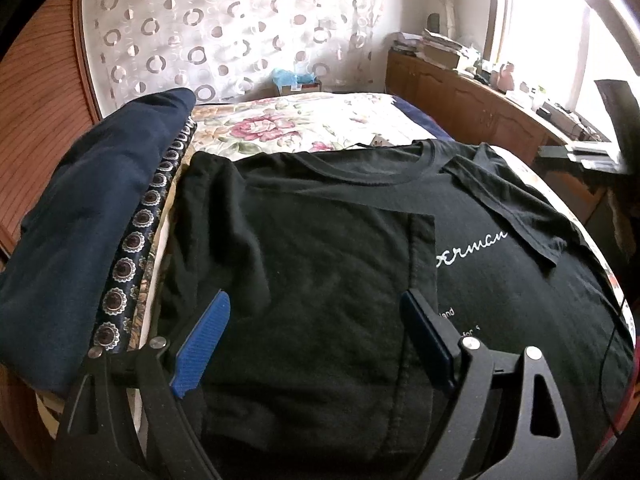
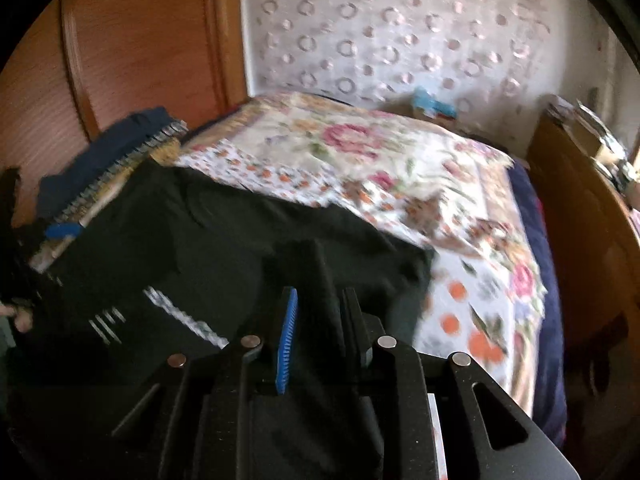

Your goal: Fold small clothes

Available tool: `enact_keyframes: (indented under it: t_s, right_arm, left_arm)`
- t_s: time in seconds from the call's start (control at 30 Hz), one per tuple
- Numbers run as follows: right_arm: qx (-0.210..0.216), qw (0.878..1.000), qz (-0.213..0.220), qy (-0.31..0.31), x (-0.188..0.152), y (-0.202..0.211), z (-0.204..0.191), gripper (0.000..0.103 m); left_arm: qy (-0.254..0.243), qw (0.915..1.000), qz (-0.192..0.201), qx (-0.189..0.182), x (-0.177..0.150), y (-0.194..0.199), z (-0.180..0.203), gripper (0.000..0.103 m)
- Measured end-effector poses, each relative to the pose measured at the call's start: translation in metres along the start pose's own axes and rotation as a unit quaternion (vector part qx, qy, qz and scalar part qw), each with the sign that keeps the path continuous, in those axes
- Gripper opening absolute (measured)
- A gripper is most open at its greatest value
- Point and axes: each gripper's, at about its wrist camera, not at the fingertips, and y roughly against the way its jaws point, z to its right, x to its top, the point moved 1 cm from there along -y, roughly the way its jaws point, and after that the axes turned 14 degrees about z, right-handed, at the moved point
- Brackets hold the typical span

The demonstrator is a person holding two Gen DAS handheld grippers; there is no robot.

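Note:
A black T-shirt [image 1: 340, 240] with white lettering lies on the bed, its left side folded over toward the middle and its right sleeve folded in. My left gripper [image 1: 316, 312] hovers open just above the folded flap, blue pads wide apart, holding nothing. In the right wrist view, which is blurred, my right gripper [image 2: 320, 320] is shut on a raised fold of the black T-shirt [image 2: 200, 240] at its right edge. The left gripper's blue pad [image 2: 60, 231] shows at the far left there.
A floral bedspread [image 1: 320, 120] covers the bed. Folded dark blue clothes [image 1: 88, 208] and a patterned fabric [image 1: 132, 248] lie left of the shirt. A wooden wardrobe [image 2: 140, 40] stands left, a wooden cabinet [image 1: 472, 100] with clutter right, under a bright window.

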Motion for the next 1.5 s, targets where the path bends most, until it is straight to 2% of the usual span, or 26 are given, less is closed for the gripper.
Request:
enact_keyframes:
  t_s: [0.3, 0.53, 0.67, 0.8, 0.87, 1.07, 1.17, 1.4, 1.5]
  right_arm:
    - [0.057, 0.997, -0.055, 0.011, -0.026, -0.001, -0.054, 0.022]
    - [0.058, 0.995, -0.079, 0.032, -0.033, -0.017, -0.086, 0.022]
    - [0.045, 0.994, -0.077, 0.056, -0.033, -0.016, -0.086, 0.022]
    - [0.033, 0.994, -0.070, 0.078, -0.032, -0.019, -0.090, 0.006]
    - [0.041, 0.994, -0.069, 0.075, -0.034, -0.017, -0.092, 0.004]
    - [0.098, 0.993, -0.050, 0.051, -0.046, 0.011, -0.083, 0.004]
    - [0.097, 0.992, -0.054, 0.064, -0.053, 0.023, -0.082, 0.004]
    - [0.128, 0.988, -0.066, 0.052, -0.058, 0.030, -0.076, 0.004]
    - [0.123, 0.988, -0.071, 0.054, -0.061, 0.034, -0.073, 0.004]
  left_arm:
    - [0.003, 1.0000, 0.003, 0.000, 0.001, 0.004, 0.001, 0.087]
    - [-0.002, 1.0000, 0.003, -0.001, -0.001, 0.011, 0.003, 0.087]
    - [-0.001, 1.0000, 0.004, 0.001, -0.001, 0.013, 0.003, 0.087]
    - [0.000, 1.0000, 0.007, 0.003, -0.001, 0.017, 0.002, 0.087]
    - [0.001, 1.0000, 0.009, 0.004, -0.001, 0.018, 0.001, 0.087]
    - [0.004, 0.9999, 0.009, 0.007, -0.005, 0.023, -0.002, 0.087]
    - [0.005, 0.9999, 0.011, 0.009, -0.005, 0.024, -0.004, 0.087]
    - [0.002, 0.9997, 0.017, 0.018, 0.006, 0.025, -0.015, 0.087]
    - [-0.002, 0.9995, 0.020, 0.022, 0.011, 0.025, -0.018, 0.087]
